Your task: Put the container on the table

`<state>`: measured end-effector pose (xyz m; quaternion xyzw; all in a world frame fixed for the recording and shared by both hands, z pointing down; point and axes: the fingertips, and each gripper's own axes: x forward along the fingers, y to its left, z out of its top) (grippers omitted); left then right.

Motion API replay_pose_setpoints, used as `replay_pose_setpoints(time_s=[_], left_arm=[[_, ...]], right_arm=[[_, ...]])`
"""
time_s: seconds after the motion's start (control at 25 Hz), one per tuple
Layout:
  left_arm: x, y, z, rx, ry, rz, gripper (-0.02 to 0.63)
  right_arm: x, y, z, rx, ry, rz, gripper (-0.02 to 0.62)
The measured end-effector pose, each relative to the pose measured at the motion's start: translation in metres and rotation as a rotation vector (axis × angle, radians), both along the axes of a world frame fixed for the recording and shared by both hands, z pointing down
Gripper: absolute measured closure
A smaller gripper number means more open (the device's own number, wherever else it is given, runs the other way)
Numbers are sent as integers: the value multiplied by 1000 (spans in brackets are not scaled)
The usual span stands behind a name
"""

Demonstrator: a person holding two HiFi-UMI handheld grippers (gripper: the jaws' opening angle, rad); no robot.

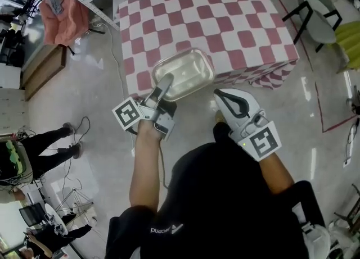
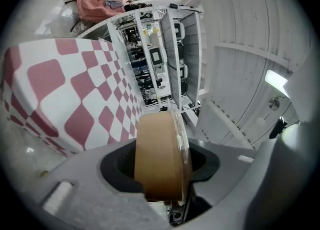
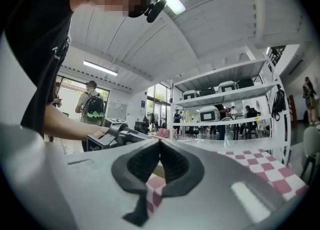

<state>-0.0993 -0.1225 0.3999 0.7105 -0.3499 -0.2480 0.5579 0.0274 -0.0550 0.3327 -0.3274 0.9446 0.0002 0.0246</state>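
Container [image 1: 188,72]: a rigid, see-through rectangular tub, judged light and smooth-walled, so liable to tip from a one-sided hold. It is best taken at the rim, where the left gripper [image 1: 166,81] jaws pinch its near wall. It appears empty and projects ahead of those jaws over the checked tabletop [image 1: 225,22] edge, contact unconfirmed. The right gripper [image 1: 219,96] jaws are pressed together on nothing, with the tub to their left.

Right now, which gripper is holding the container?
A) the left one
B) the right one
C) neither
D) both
A: the left gripper has its jaws clamped on the container, while the right gripper is closed on nothing.
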Motion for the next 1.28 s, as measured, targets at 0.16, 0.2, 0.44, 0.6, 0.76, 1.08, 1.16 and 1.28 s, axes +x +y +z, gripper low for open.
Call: replay_pose_setpoints(time_s=[0.16, 0.2, 0.44, 0.6, 0.76, 1.08, 1.16, 1.28], left_arm=[[8, -63, -7, 6, -18, -3, 403], [10, -81, -7, 4, -20, -2, 403], [17, -174, 15, -13, -64, 25, 403], [17, -219, 41, -39, -131, 65, 403], [13, -255, 69, -81, -147, 102, 403], [14, -290, 114, -151, -211, 177, 403], [16, -291, 121, -172, -204, 178, 402], [15, -292, 127, -192, -230, 166, 398]], right_arm=[[7, -51, -4, -8, 26, -35, 592], [10, -67, -4, -10, 27, -36, 592], [15, -146, 0, -29, 19, -15, 592], [11, -178, 10, -44, 35, 14, 592], [1, -208, 19, -63, 59, 59, 592], [-13, -244, 30, -95, 88, 134, 592], [-12, -247, 35, -104, 94, 129, 592], [-10, -255, 32, -100, 91, 112, 592]])
